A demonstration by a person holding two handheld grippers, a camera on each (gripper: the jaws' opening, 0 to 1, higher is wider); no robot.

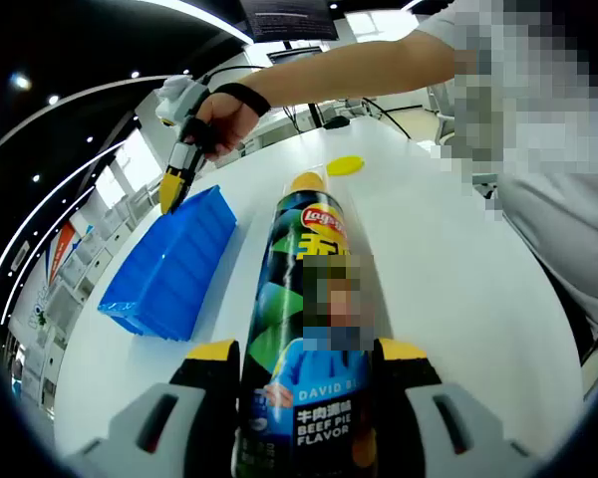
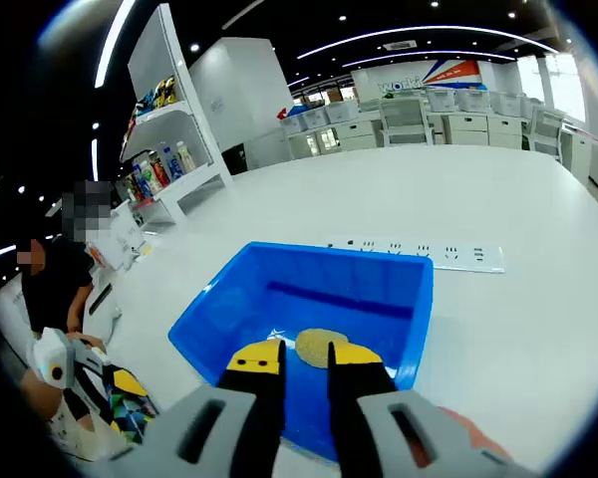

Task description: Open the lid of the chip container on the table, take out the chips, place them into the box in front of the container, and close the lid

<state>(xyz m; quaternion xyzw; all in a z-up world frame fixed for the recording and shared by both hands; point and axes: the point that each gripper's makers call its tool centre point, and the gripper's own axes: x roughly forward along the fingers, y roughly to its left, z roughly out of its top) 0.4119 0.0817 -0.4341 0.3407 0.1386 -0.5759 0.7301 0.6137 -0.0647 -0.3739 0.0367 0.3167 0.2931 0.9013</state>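
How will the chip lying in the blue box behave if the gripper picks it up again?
The chip looks thin and round, so it is probably brittle and may crack under a firm squeeze. It seems very light. It lies flat on the blue box floor, just beyond the right gripper, so getting a jaw under it may be hard.

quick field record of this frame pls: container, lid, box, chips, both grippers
container: tall dark chip can, lying along the white table, lid off
lid: round yellow lid on the table beyond the can
box: blue plastic bin, open top
chips: one round tan chip inside the bin
left gripper: clamped on the can
right gripper: jaws apart above the bin, holding nothing
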